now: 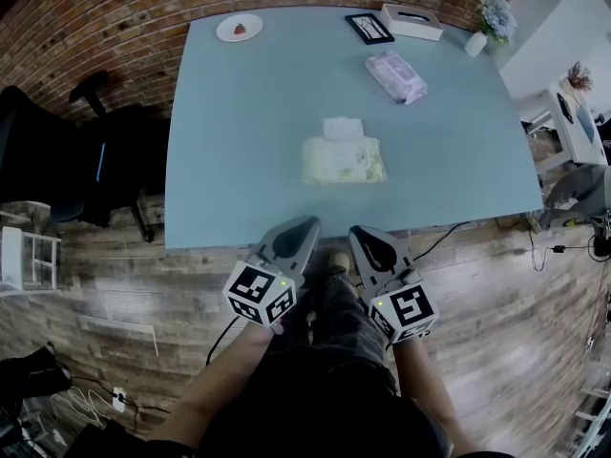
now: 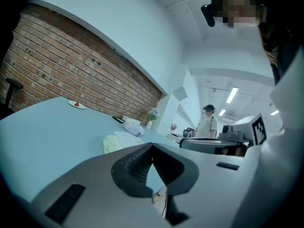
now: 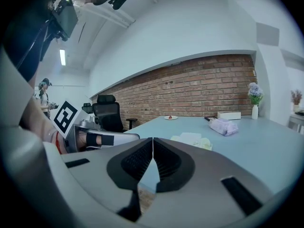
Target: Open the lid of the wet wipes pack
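Two grippers, left [image 1: 305, 227] and right [image 1: 361, 235], hover side by side just short of the near edge of one blue table [image 1: 239, 160], each with its jaws closed on nothing. Two wipes packs lie on the table: a pale pack [image 1: 344, 160] at its middle, a white flap [image 1: 342, 127] on its far side, and a purple pack [image 1: 396, 76] farther back. Along the far edge sit one plate [image 1: 239, 29], one black frame [image 1: 368, 28], one white box [image 1: 411, 21] and one vase [image 1: 476, 43] of flowers.

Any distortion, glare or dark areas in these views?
Head view: heavy fisheye bows the table edges; even light, no glare. Left gripper view: tilted, ceiling lamp blown out. Right gripper view: brick wall curves, corners dark.
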The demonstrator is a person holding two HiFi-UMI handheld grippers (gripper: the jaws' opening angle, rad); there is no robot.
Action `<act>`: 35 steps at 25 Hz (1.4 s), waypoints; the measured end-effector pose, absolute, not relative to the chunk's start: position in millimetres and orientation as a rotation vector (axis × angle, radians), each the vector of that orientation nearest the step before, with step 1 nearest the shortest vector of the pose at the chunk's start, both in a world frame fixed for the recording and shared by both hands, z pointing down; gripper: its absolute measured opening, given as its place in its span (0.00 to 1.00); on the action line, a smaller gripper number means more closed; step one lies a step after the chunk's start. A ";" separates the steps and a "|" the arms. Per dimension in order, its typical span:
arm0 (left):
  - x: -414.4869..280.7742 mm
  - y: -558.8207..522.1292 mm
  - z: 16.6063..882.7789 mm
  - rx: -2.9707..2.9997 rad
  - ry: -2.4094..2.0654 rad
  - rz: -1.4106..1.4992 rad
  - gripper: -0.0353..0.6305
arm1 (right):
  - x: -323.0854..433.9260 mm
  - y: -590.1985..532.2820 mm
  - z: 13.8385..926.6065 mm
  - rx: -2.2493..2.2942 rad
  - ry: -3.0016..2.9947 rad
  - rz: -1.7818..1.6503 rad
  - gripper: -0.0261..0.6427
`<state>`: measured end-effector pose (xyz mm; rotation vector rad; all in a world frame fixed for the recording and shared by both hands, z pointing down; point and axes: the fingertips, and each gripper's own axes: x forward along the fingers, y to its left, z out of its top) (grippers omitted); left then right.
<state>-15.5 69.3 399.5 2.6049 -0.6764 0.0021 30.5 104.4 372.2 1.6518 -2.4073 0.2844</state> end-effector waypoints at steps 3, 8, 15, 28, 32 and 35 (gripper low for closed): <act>-18.8 69.3 398.7 2.605 -0.692 -0.003 0.07 | 27.9 108.1 374.4 1.621 -2.404 0.287 0.08; -17.5 64.2 391.8 2.622 -0.713 -0.017 0.07 | 25.7 103.1 369.2 1.591 -2.424 0.260 0.08; -9.8 61.0 387.9 2.623 -0.723 -0.019 0.07 | 30.0 93.1 359.7 1.581 -2.454 0.241 0.08; 11.7 52.9 385.6 2.601 -0.784 -0.002 0.07 | 44.7 87.2 361.8 1.465 -2.496 0.269 0.08; 16.2 52.3 386.0 2.589 -0.804 0.002 0.07 | 47.9 85.5 363.8 1.417 -2.498 0.288 0.08; 18.7 50.7 385.2 2.583 -0.815 0.007 0.07 | 51.7 81.8 361.8 1.409 -2.500 0.293 0.08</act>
